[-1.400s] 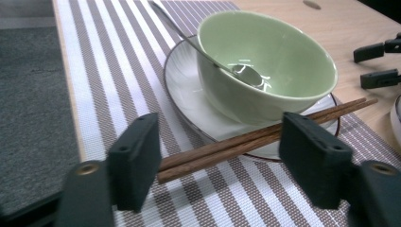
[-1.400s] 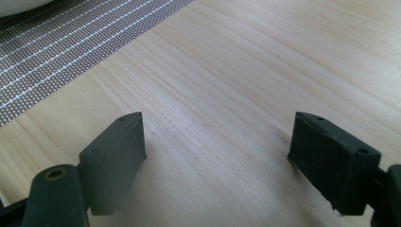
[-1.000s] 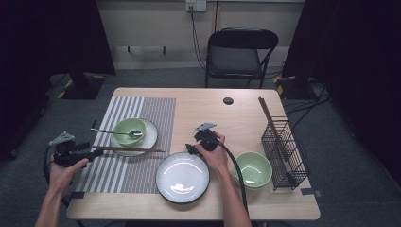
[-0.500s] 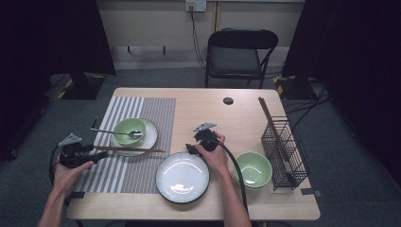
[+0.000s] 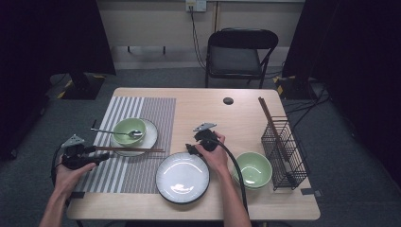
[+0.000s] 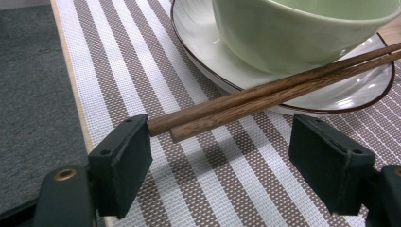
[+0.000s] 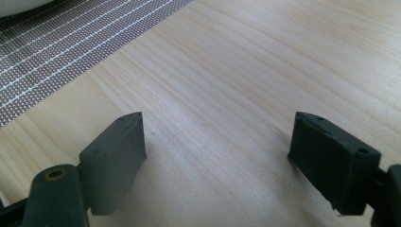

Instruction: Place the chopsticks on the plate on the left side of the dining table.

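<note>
Backing my left gripper (image 6: 222,161) slightly off the chopsticks (image 6: 265,97), jaws wide, I leave them resting across the saucer (image 6: 359,92) rim on the striped mat (image 6: 118,61), apparently placed, while my right gripper (image 7: 217,161) hovers open.

Wood table (image 5: 208,106) w/ striped mat (image 5: 142,113), white plate (image 5: 183,178), green bowl (image 5: 253,169), wire rack (image 5: 285,152) & black cap (image 5: 228,100).

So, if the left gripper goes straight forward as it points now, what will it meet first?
Most likely the chopsticks: their near ends lie between the open jaws of the left gripper, one beside the left jaw. Behind them come the saucer and green bowl.
</note>
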